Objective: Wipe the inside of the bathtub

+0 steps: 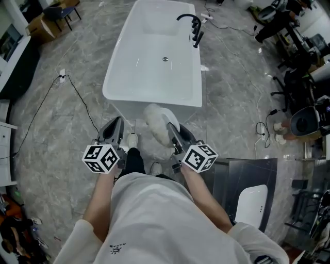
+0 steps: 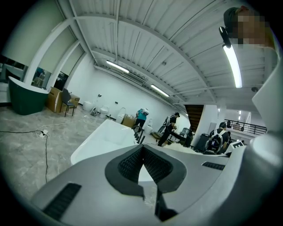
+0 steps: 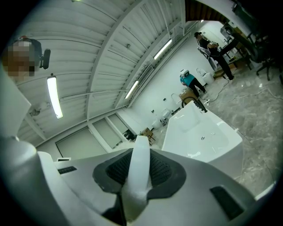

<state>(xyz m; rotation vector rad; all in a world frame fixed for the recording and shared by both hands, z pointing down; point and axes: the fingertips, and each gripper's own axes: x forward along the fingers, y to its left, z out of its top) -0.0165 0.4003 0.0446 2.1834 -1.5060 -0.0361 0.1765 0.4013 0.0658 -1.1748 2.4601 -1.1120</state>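
Observation:
A white freestanding bathtub (image 1: 114,82) stands on the grey marble floor just ahead of me, with a black tap (image 1: 193,25) on its right rim and a drain (image 1: 165,59) in its floor. My right gripper (image 1: 172,132) is shut on the flat white handle (image 3: 139,170) of a fluffy white duster (image 1: 154,122), which hangs before the tub's near end. My left gripper (image 1: 116,125) is held level beside it, jaws shut with nothing between them (image 2: 142,152). The tub (image 2: 102,140) shows past the left jaws and also in the right gripper view (image 3: 200,132).
A black cable (image 1: 78,97) runs across the floor at the left. Boxes and a chair (image 1: 55,15) stand at the far left, dark equipment (image 1: 299,62) at the right. A white fixture (image 1: 251,206) sits on a metal sheet at my right. People (image 2: 142,116) work far beyond the tub.

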